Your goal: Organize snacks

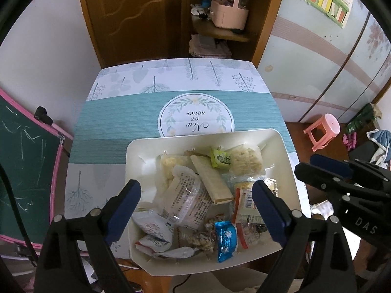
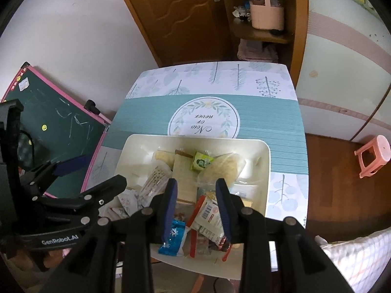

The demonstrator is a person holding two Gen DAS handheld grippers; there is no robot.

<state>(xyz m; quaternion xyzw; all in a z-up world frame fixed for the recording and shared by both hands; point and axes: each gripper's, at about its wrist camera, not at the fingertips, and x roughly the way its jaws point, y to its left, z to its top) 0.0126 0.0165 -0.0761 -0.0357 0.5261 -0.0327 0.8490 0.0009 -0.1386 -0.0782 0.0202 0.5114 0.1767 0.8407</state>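
A cream tray [image 1: 136, 161] [image 2: 264, 171] at the table's near edge holds several snack packets. Among them are a green packet [image 1: 221, 158] [image 2: 200, 162], a tan wafer bar [image 1: 211, 180], a blue packet [image 1: 226, 239] [image 2: 172, 239] and a red-and-white packet [image 1: 245, 202] [image 2: 207, 214]. My left gripper [image 1: 196, 188] [image 2: 97, 171] hangs over the tray's left half, open wide with nothing between its fingers. My right gripper [image 2: 196, 183] [image 1: 305, 163] hovers over the tray's near right part, open a little. The red-and-white packet lies below its gap, and the pads do not press on it.
A teal and white leaf-print cloth [image 1: 122, 122] covers the table beyond the tray. A pink-framed chalkboard [image 1: 24, 158] leans at the left. A pink stool [image 1: 322, 131] stands on the floor at the right. Behind are a wooden door and a shelf with a pink basket [image 1: 228, 12].
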